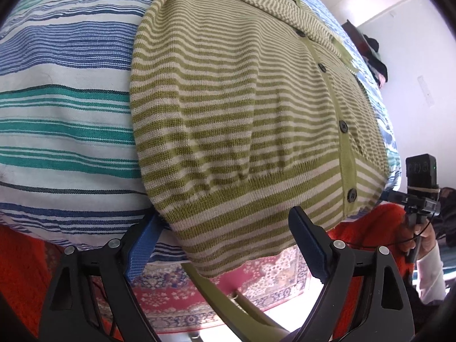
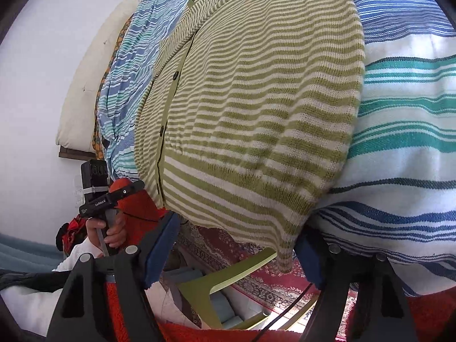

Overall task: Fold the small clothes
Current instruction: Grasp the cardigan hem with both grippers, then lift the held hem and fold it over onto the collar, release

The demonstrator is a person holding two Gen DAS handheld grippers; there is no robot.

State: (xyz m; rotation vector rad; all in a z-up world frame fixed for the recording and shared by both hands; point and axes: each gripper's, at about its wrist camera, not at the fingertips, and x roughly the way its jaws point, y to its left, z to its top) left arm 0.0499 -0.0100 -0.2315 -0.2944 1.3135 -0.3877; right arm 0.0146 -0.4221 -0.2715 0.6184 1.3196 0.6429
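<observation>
A green-and-cream striped knit cardigan (image 1: 242,108) with dark buttons lies flat on a blue, teal and white striped sheet (image 1: 65,99); its hem hangs slightly over the near edge. My left gripper (image 1: 225,245) is open, its blue-padded fingers either side of the hem's left corner, not closed on it. In the right wrist view the cardigan (image 2: 256,99) fills the middle, and my right gripper (image 2: 242,253) is open around the hem's right corner. Each gripper shows in the other's view: the right one (image 1: 421,199) and the left one (image 2: 111,196).
The striped sheet (image 2: 404,119) covers a raised surface. An orange-red towel (image 1: 364,228) hangs at the near edge. Below are a patterned red rug (image 1: 222,293) and a green chair (image 2: 216,290). A white wall (image 1: 413,57) and a pillow (image 2: 85,94) lie beyond.
</observation>
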